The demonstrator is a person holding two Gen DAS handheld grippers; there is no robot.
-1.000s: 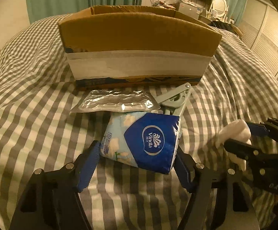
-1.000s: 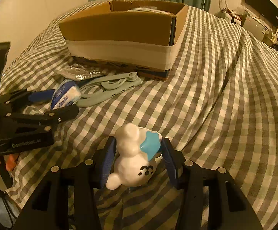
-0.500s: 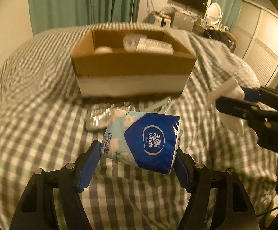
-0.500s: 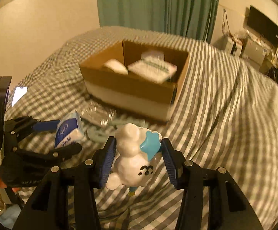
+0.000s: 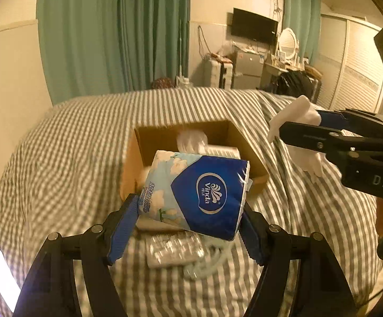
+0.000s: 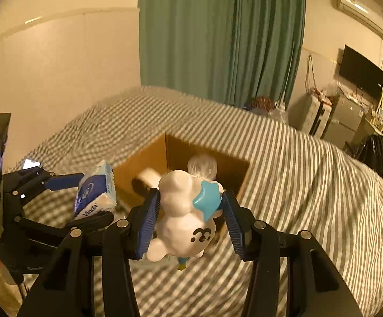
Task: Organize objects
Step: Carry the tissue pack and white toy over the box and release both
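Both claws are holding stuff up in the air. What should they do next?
Probably carry them forward over the open box and lower them in. The left claw grips the tissue pack, the right claw grips the toy, and both hang just short of the box.

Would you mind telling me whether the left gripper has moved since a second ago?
Yes. The left gripper, shut on the Vinda tissue pack, has risen: the cardboard box now lies below it, its inside visible.

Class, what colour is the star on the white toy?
Light blue star on the toy; right wrist view.
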